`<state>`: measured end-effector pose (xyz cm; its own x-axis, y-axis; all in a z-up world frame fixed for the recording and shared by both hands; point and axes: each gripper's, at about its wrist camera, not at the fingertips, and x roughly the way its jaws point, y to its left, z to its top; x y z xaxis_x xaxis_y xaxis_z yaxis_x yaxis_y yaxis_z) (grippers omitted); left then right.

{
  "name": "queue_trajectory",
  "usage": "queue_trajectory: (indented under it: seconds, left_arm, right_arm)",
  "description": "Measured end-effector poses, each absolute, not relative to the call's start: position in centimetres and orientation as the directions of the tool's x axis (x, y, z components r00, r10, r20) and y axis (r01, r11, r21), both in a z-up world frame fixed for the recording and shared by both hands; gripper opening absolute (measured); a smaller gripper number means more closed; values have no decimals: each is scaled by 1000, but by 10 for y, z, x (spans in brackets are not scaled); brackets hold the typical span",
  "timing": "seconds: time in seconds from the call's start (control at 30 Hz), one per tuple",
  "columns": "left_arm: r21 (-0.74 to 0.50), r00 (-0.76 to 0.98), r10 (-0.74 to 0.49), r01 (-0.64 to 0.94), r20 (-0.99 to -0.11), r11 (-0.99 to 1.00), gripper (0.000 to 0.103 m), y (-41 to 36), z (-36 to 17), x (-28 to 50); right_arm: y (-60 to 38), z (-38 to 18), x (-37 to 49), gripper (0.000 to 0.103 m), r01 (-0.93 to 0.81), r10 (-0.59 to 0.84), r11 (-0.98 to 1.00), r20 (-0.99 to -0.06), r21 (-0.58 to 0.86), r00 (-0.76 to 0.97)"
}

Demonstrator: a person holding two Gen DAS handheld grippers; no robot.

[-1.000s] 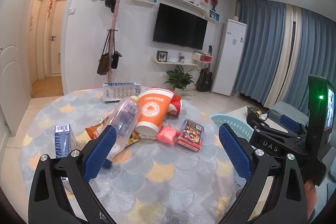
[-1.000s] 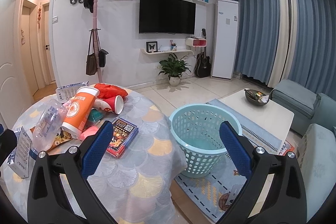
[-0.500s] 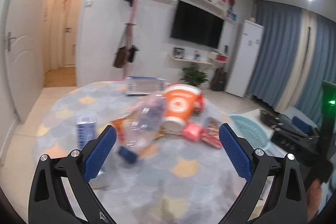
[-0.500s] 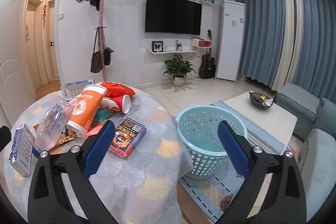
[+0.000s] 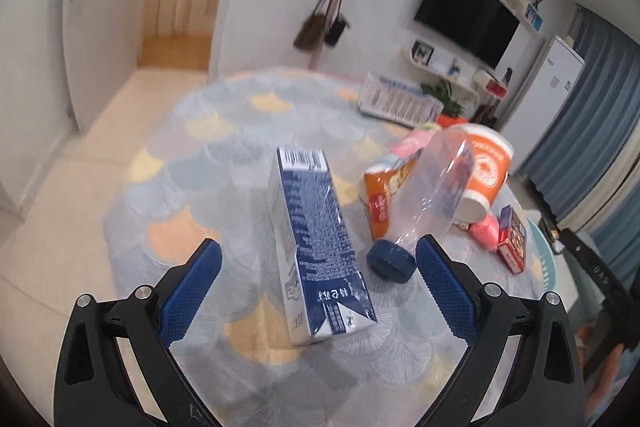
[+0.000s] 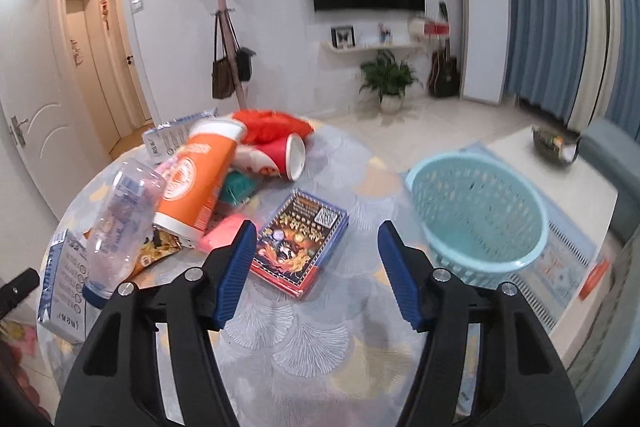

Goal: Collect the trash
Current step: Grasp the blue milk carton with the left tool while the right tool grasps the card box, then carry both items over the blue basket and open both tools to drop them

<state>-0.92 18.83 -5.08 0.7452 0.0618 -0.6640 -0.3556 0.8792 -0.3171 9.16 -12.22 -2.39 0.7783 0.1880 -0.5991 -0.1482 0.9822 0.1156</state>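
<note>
Blue-padded left gripper [image 5: 318, 269] gapes wide, empty, angled down around the carton [image 5: 316, 247]; right gripper [image 6: 316, 263] likewise, book [image 6: 300, 241] at 11 o'clock.

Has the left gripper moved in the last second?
Yes. The left gripper swung left and came in over the table: the blue carton, earlier off to its left, now lies between its open jaws.

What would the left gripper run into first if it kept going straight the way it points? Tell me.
Most likely the blue and white carton: it lies between the open fingers of the left gripper, straight ahead. The clear bottle lies off toward the right finger. Depth is hard to judge through the fisheye.
</note>
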Motion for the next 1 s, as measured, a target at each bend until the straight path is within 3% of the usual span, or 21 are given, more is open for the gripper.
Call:
queue_trajectory:
  seconds: [0.13,0.23,0.43,0.53,0.63,0.73,0.87,1.0]
  left_arm:
    - [-326,708,34,-366,-706,872,88,195,-66,6]
    - [-319,680,24,-375,-733,870,80,195,-76,17]
    - [-340,657,-15,-371,-754,864,54,197,-91,33]
    - [-323,658,-4,-365,-753,873,48,195,-90,32]
    - [-309,670,11,-356,-742,882,33,193,-85,32]
    - [-299,687,12,-332,-726,894,33,191,-79,31]
    - [-278,711,42,-327,-702,903,33,185,-71,24]
    - [-280,754,55,-308,-654,909,33,181,-55,15]
  right_arm:
    - [-125,-38,107,61,-139,214,976,-644,166,735]
    - [-125,-49,119,79,-124,229,972,-678,201,699]
    - [-116,-58,146,79,-101,263,961,-732,257,629]
    - [-109,-64,158,79,-79,252,963,-757,258,603]
    - [-104,-69,166,79,-66,245,965,-777,255,579]
    - [-98,-75,171,78,-66,229,970,-793,233,565]
    - [-96,-80,169,65,-72,217,974,-796,214,565]
    - [-99,-77,163,62,-90,220,974,-781,207,584]
